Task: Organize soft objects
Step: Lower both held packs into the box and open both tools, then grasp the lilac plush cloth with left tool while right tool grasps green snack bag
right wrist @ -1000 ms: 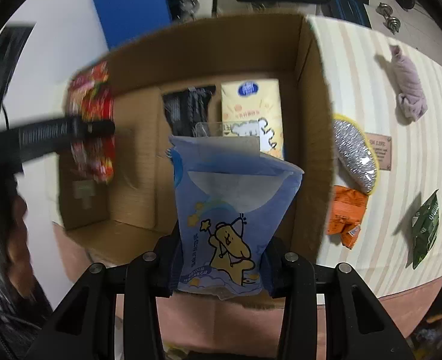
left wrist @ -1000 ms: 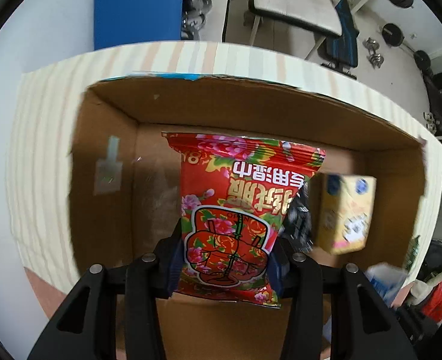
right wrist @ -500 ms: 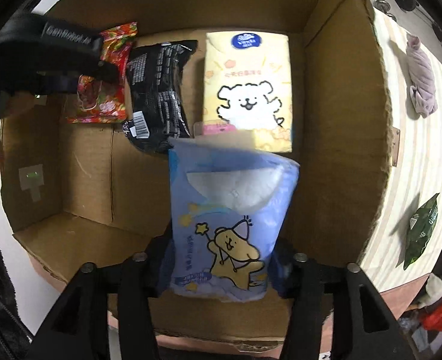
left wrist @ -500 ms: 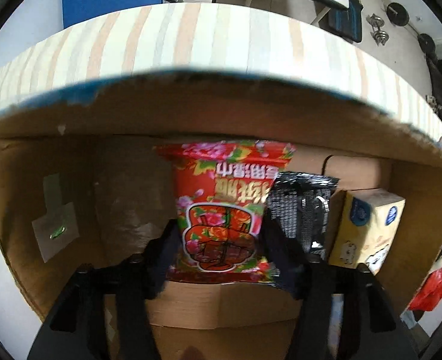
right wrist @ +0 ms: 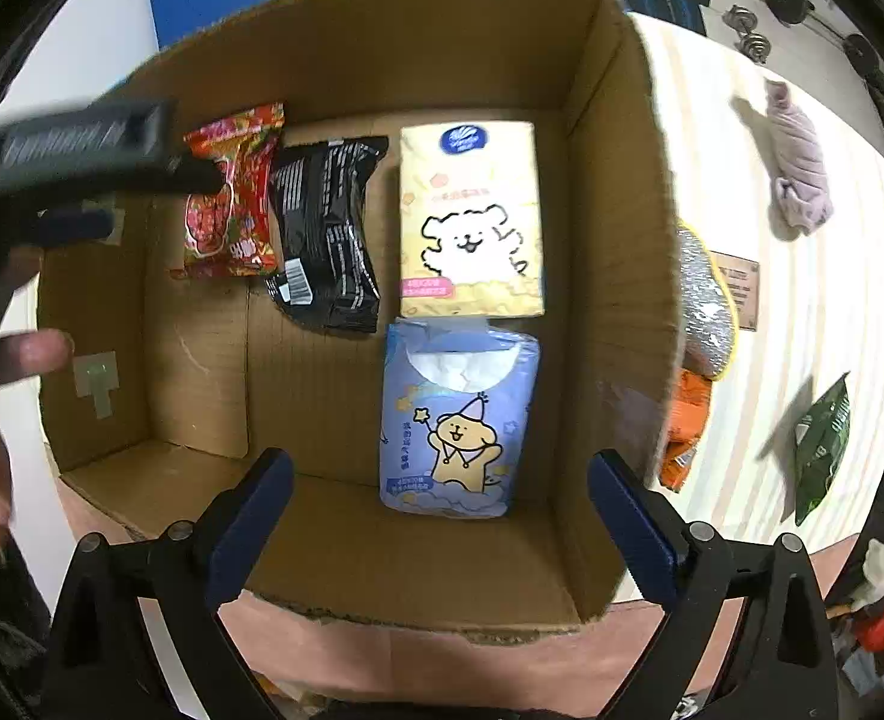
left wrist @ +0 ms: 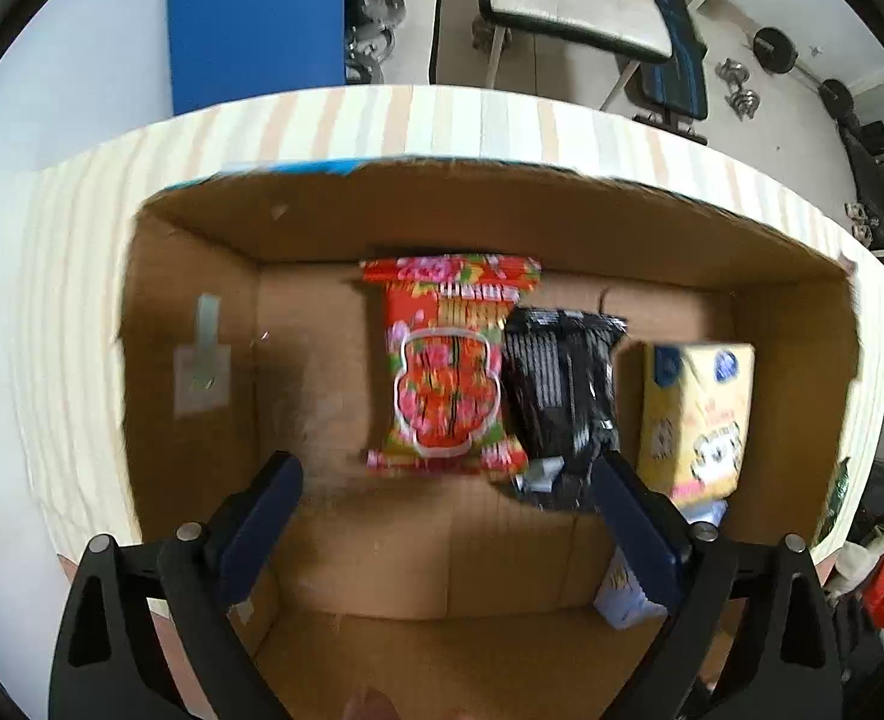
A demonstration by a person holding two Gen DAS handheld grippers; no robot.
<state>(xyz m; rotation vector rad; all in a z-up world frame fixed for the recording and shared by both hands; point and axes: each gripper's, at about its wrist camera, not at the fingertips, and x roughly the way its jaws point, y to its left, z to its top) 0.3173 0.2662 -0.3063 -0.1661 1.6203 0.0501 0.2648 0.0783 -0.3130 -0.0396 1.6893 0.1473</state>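
Four soft packs lie flat in the brown corrugated cardboard box (right wrist: 616, 192) at frame centre: glossy red floral pouch (left wrist: 448, 360), crinkly black wrapper (right wrist: 325, 240), yellow tissue pack (right wrist: 471, 219), blue tissue pack (right wrist: 457, 420). Both the left claw (left wrist: 445, 525) and right claw (right wrist: 439, 519) are spread, empty. Best lift straight up, clear of the walls, before fetching the green packet (right wrist: 820, 450) on the striped bench (right wrist: 832, 300) at right.

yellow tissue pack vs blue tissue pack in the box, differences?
The yellow tissue pack shows a white dog; the blue tissue pack shows a tan bear in a party hat. The yellow one lies against the far wall of the cardboard box, the blue one nearer the camera, their ends touching. Blue's dispensing opening shows white tissue; yellow's front shows none. Both lie flat along the right wall.
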